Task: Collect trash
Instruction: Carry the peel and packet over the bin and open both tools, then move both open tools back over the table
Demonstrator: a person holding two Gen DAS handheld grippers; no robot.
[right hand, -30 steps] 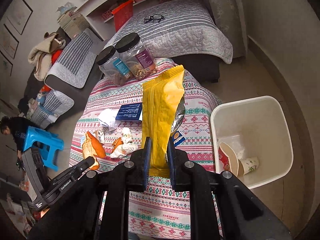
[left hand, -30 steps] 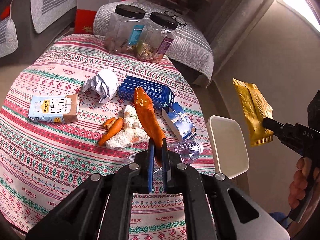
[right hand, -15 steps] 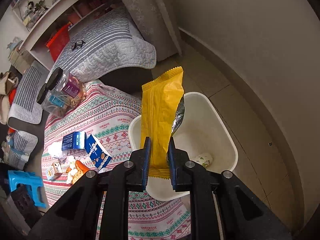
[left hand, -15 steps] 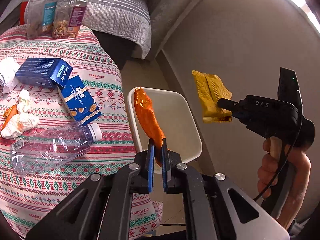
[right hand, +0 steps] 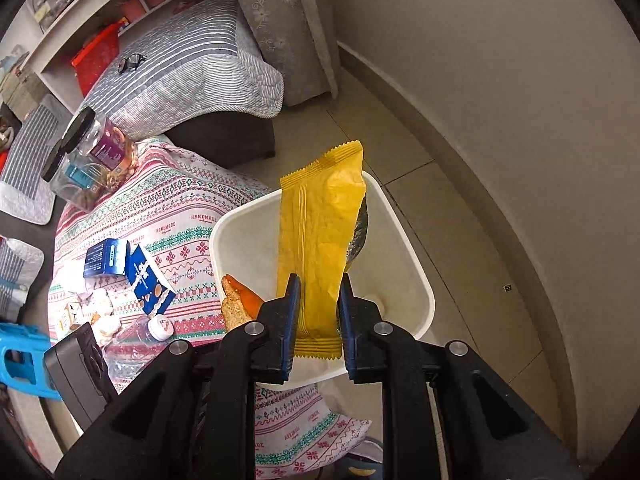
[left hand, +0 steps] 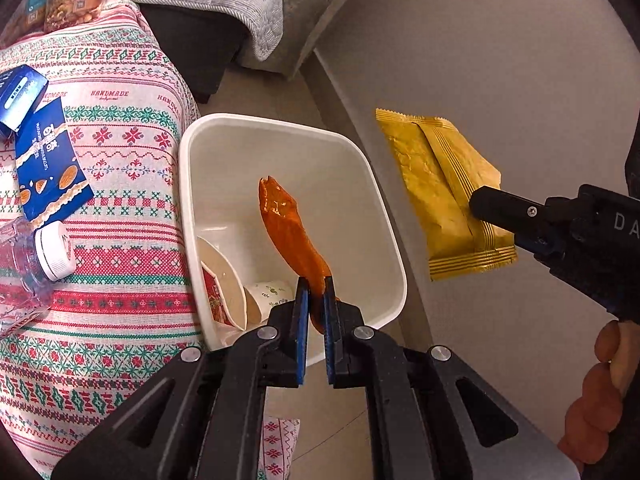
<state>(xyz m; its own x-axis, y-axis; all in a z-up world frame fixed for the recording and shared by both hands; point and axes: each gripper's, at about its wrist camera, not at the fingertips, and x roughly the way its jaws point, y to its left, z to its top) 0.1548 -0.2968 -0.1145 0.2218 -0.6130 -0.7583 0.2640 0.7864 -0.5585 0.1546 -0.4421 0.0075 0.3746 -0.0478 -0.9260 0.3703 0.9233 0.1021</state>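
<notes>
The orange peel [left hand: 294, 236] hangs over the open white bin [left hand: 384, 200], pinched at its lower end by the left gripper [left hand: 313, 300]. The yellow wrapper [right hand: 318, 248] stands between the right gripper [right hand: 318, 308] fingers, which look spread, contact uncertain, above the bin's far rim. Inside the bin lie a flattened paper cup [left hand: 220, 280] and a small cup [left hand: 266, 298]. Remaining on the patterned table [left hand: 120, 160]: two blue cartons [left hand: 48, 160], a clear bottle [left hand: 24, 264]. Judged status: partly complete; two drops pending.
</notes>
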